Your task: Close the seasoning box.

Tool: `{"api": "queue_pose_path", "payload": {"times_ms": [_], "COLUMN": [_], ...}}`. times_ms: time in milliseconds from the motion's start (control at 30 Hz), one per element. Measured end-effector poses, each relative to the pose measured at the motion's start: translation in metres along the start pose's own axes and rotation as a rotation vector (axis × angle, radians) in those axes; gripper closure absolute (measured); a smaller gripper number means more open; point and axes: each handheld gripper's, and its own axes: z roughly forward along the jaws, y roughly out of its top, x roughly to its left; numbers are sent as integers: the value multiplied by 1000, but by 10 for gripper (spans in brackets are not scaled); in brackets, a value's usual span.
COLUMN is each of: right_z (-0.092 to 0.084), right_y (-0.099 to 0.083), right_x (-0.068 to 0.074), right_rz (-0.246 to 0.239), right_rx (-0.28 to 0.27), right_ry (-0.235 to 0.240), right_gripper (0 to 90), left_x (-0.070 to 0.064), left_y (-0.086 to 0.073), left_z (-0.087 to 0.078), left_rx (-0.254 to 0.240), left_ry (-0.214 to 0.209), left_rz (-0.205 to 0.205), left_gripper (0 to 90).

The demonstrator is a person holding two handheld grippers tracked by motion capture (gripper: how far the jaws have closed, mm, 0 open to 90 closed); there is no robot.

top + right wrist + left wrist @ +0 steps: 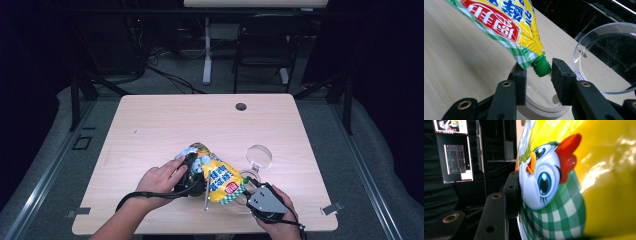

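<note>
High view, left tongs [192,165] clamping yellow pouch [220,180], right tongs [246,192] parted around its green spout [541,67]

Bright overhead light on the table [150,125], dark surroundings, glare on the close, soft-focus pouch [599,170].

— Any writing you can read here?
— Only on the yellow pouch [506,22]: a red label [491,18] with white East Asian characters, and blue characters above it.
— Can you make out what they say?
— No, they're upside down and cut off. No numbers or other signs are legible.
</note>
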Motion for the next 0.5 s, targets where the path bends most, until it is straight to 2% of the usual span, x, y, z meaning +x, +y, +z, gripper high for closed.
{"api": "queue_pose_path", "payload": {"times_ms": [333,500], "right_z": [0,1], "right_y": [-1,-1], "right_x": [0,0], "right_rz": [-7,-6], "right_rx": [2,2], "right_ry": [3,3], "right_gripper": [660,660], "left_x": [-1,1], "left_y": [2,4], "left_z": [-2,-3], "left_rx": [7,15], "left_ry": [27,41], "left_rz": [19,57], "left_gripper": [590,590]}}
